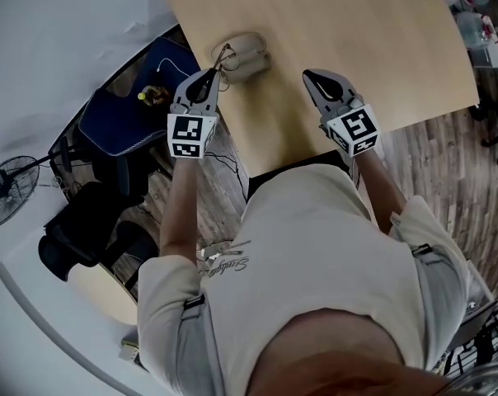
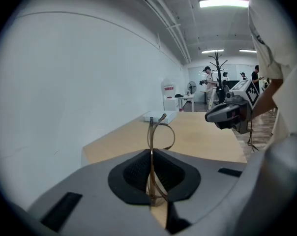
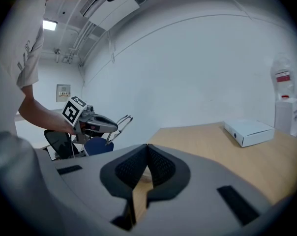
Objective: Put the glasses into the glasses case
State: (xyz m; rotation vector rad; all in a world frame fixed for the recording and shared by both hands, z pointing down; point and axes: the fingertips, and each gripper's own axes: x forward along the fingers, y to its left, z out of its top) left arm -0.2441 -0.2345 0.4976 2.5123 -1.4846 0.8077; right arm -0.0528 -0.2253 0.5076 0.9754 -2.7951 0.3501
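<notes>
A beige glasses case lies on the wooden table near its left edge. My left gripper is shut on thin gold-framed glasses, which stick out past the jaws, right beside the case's left end. In the right gripper view the glasses hang from the left gripper above the table's corner. My right gripper hovers over the table to the right of the case. Its jaws meet at the tips with nothing between them.
A white box lies at the table's far side. Left of the table stand a blue chair, a black chair and a floor fan. People stand far off in the room.
</notes>
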